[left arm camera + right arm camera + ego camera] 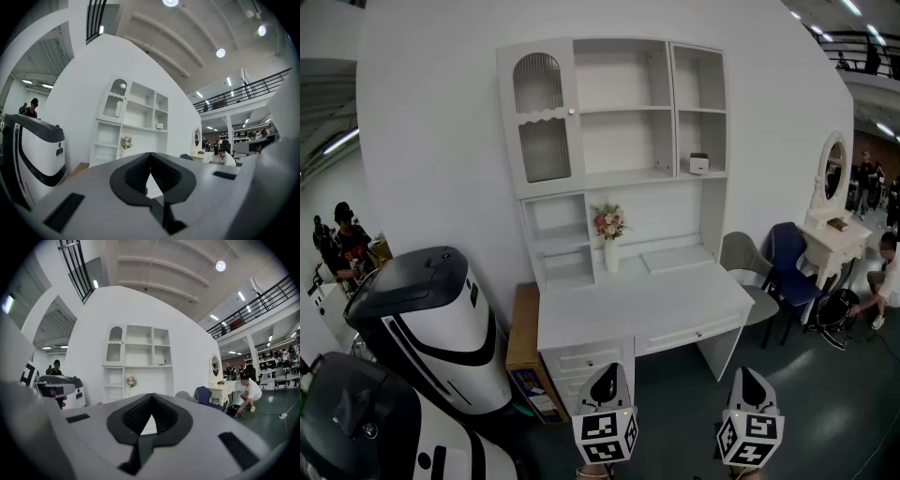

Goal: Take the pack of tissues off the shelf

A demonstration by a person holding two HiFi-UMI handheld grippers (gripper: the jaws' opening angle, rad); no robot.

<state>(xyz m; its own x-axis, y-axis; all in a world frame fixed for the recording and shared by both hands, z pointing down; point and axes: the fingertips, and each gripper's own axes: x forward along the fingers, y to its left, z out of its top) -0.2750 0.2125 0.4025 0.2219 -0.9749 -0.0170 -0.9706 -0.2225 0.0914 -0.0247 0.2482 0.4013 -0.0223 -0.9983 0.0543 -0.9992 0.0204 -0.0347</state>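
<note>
Left gripper (606, 373) and right gripper (751, 377) are hovering side by side, well short of the white wooden desk (637, 300). Both jaw pairs are sitting together, empty. The small white rectangular pack of tissues (699, 163) is resting in the lower right compartment of the white shelf unit (623, 141).

Bright overhead light, strong fisheye edges

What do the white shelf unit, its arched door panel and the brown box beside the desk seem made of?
Shelf unit: probably painted wood or board; even matte white, moulded edges.
Door panel: likely ribbed glass or plastic; fine vertical lines, greyer than the frame.
Box: apparently cardboard; plain brown face, printed edge.
</note>
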